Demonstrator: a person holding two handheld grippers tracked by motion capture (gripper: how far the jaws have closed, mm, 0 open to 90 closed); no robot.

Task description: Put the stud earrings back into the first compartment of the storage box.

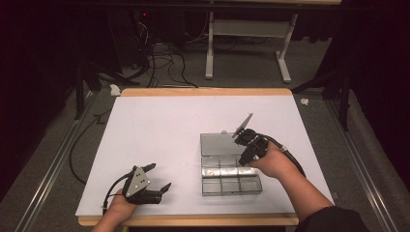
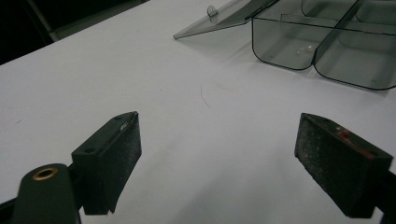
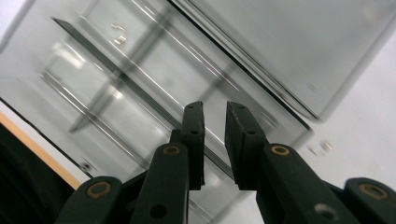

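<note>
clear plastic box (image 1: 231, 174), ribbed into square compartments, lid (image 1: 220, 144) flat.

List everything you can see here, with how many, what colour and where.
Box: one, clear plastic with compartments, right of the table's middle, near the front edge.
Lid: one, clear, lying open flat behind the box.
Table: one, white top with wooden edges, centre.
Desk frame: one, white, on the floor behind the table.
Cables: several, black, on the floor at the back.
Left gripper: one, black, jaws wide apart, front left of the table, nothing between them.
Right gripper: one, black, jaws narrowly apart over the box, holding nothing.
Hands: two, one holding each gripper.
</note>
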